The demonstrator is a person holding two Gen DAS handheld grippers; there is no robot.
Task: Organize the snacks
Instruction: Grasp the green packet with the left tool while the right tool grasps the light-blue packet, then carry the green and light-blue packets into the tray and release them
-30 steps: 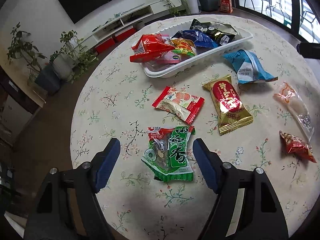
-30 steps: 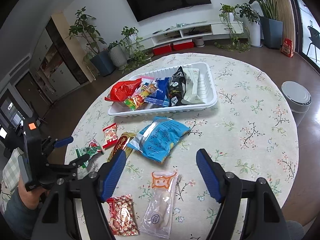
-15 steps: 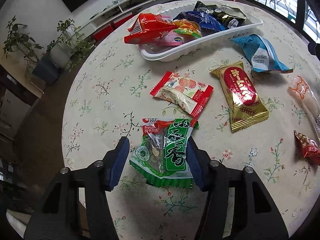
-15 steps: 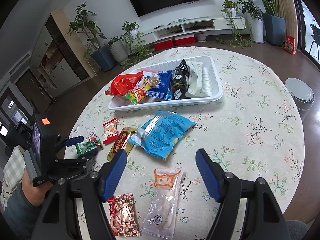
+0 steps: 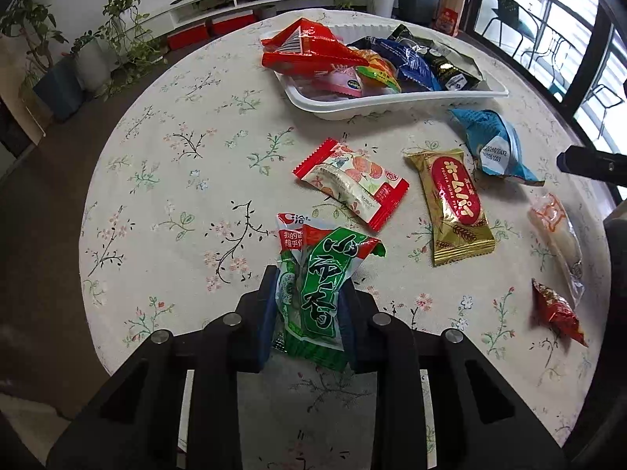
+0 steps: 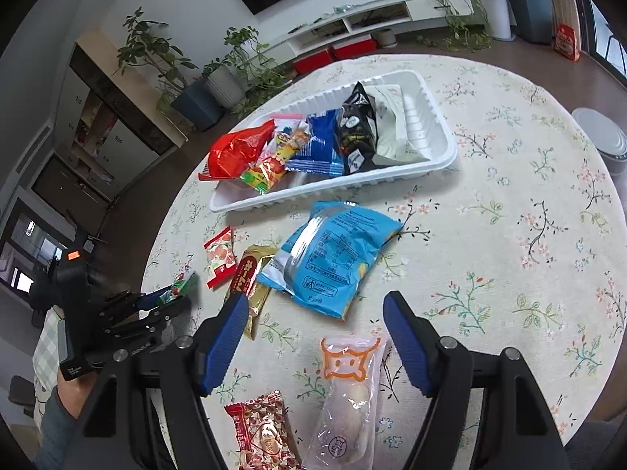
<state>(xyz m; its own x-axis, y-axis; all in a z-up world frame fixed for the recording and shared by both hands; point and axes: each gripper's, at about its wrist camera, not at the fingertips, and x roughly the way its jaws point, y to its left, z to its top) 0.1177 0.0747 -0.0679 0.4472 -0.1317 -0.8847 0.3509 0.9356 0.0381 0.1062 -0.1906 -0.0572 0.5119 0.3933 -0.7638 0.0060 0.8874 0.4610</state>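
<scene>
The left gripper (image 5: 307, 309) is pinching the green packet (image 5: 319, 286), jaws having just closed on it, while the right gripper (image 6: 315, 333) is hanging, jaws apart, over the clear packet (image 6: 347, 399) at six o'clock of the tray (image 6: 439, 160).

Colours and patterns, snack spread on floral surface

Surface (image 5: 164, 180): cream cloth, pink blossoms and dark twig print. Tray (image 6: 439, 156): plain white, ribbed. Green packet (image 5: 317, 286): green with white characters, red top. Gold packet (image 5: 454, 203): gold with red oval. Blue bag (image 6: 333, 254): light blue. Clear pouch (image 6: 348, 395): transparent, orange outline figure. Claw pads (image 6: 223, 337): blue, black frames.
</scene>
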